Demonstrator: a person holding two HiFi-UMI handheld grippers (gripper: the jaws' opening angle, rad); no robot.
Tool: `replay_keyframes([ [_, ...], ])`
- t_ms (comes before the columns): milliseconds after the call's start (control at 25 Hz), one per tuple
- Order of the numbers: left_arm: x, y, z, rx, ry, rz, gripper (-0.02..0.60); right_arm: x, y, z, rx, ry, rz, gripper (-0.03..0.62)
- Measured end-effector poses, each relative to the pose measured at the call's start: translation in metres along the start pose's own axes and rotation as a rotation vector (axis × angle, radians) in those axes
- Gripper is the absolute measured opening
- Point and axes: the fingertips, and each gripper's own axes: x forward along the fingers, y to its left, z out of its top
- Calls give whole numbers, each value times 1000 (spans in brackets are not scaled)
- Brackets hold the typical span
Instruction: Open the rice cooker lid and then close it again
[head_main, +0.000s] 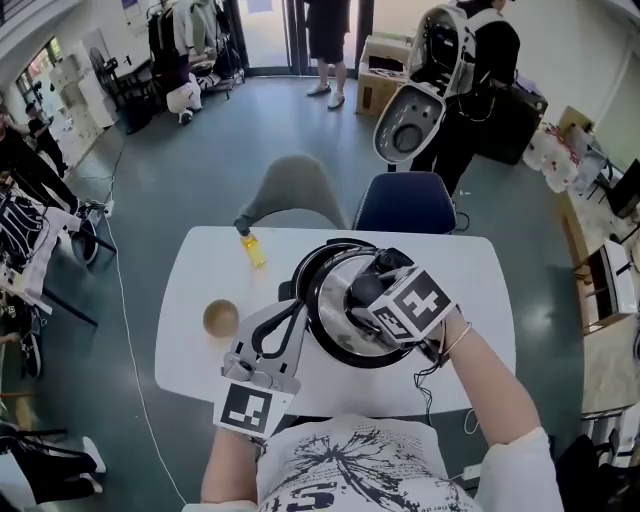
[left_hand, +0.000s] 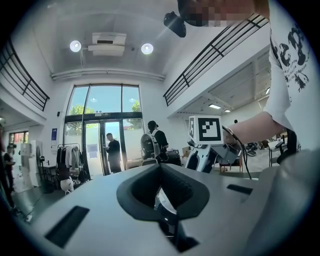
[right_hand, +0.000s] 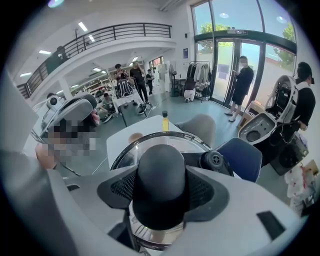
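Gripping the black rounded knob (right_hand: 161, 165) of the round glass lid with a steel rim (right_hand: 150, 145), your right gripper (right_hand: 161, 190) has its jaws closed on either side of that knob, which fills the hollow between them. The lid spreads out just beyond and below the jaw tips. In the head view it lies over the black round rice cooker (head_main: 312, 262) on the white table (head_main: 470, 290). Neither view lets me tell whether the rim is clear of the pot or resting on it.

My judgement is that you are at either the lift or the set-down of the lid, and the care is the same for both. Squeeze firmly, since a smooth domed knob could slide out of the pads. Move straight along the pot's axis and hold the lid level so its rim doesn't catch on the cooker's edge. If you are lowering, centre the rim over the opening before you let go.

Your left gripper (head_main: 288, 318) has its jaws drawn together with nothing between them, and its own view looks up into the room. The cooker's wall is just beside those jaws, on their right, touching or nearly so; I cannot tell which. That gripper could steady the body if the cooker shifts.
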Motion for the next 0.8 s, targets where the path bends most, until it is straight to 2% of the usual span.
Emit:
replay_keyframes([
  [360,22,65,-20,-15,12,-47,14,48,-17,42,56,24,-26,295],
  [800,42,84,-36,-39,20,-79,14,78,-35,47,76,55,-58,295],
])
